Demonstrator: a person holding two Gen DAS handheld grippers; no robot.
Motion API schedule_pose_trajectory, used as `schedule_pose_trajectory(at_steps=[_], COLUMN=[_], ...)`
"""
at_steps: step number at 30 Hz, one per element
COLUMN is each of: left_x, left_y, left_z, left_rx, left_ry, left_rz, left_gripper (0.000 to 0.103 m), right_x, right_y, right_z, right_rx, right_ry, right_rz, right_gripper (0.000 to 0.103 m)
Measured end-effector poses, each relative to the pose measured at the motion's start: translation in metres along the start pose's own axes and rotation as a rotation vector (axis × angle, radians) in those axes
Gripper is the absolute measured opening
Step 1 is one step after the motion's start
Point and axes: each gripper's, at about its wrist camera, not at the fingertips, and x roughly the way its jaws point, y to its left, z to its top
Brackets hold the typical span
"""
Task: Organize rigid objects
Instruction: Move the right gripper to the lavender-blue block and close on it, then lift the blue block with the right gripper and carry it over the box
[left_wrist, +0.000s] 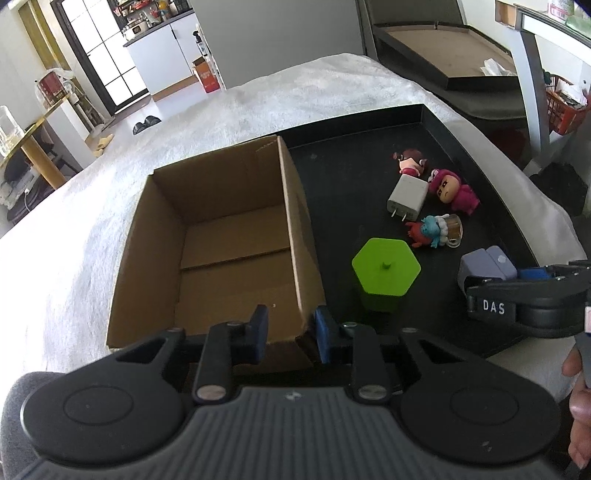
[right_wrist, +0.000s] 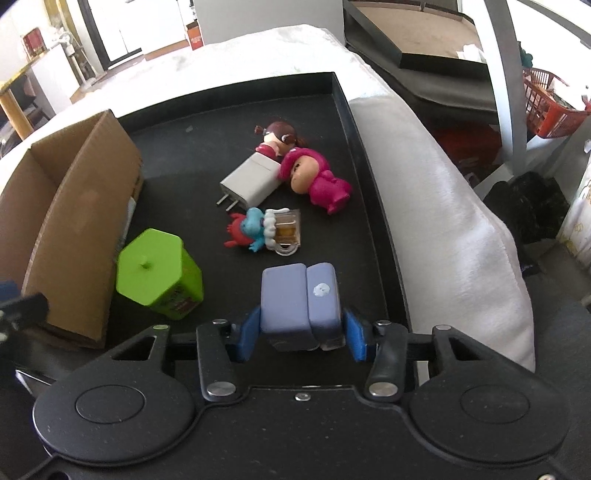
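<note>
An empty cardboard box (left_wrist: 295, 206) stands with its right wall against a black tray (left_wrist: 332, 177). My left gripper (left_wrist: 290, 330) is shut on the box's near right corner, one blue pad inside and one outside. My right gripper (right_wrist: 303, 334) is shut on a lavender two-part block (right_wrist: 295, 299) at the tray's near edge, pads on its two sides. The left wrist view shows that block (left_wrist: 484, 264) in the right gripper (left_wrist: 506, 282). A green hexagonal container (right_wrist: 159, 273) stands beside the box (right_wrist: 81, 206).
Farther back on the tray (right_wrist: 192, 155) lie a white charger (right_wrist: 251, 181), a pink figurine (right_wrist: 317, 177), a brown-haired figurine (right_wrist: 280, 138) and a small blue and red figure with a mug (right_wrist: 266, 232). A white blanket (left_wrist: 110, 206) covers the surface. A person's hand (left_wrist: 580, 398) is at the right edge.
</note>
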Motion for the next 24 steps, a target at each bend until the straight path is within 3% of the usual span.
schedule_pose_trajectory(at_steps=[8, 13, 17, 24], left_x=[-0.01, -0.016, -0.021, -0.025], left_y=[0.006, 0.016, 0.026, 0.045], left_z=[0.0, 0.002, 0.003, 0.006], left_rx=[-0.019, -0.039, -0.055, -0.077], left_ry=[-0.015, -0.009, -0.015, -0.029], left_rz=[-0.001, -0.013, -0.003, 0.03], left_gripper=[0.028, 0.036, 0.051, 0.056], right_x=[-0.023, -0.039, -0.051, -0.069], right_y=[0.005, 0.008, 0.013, 0.028], right_z=[0.005, 0.011, 0.014, 0.023], right_rx=[0.002, -0.009, -0.018, -0.045], right_ry=[-0.031, -0.068, -0.09, -0.134], right_rz=[0.008, -0.003, -0.002, 0.007], right_gripper=[0.044, 0.044, 0.044, 0.044])
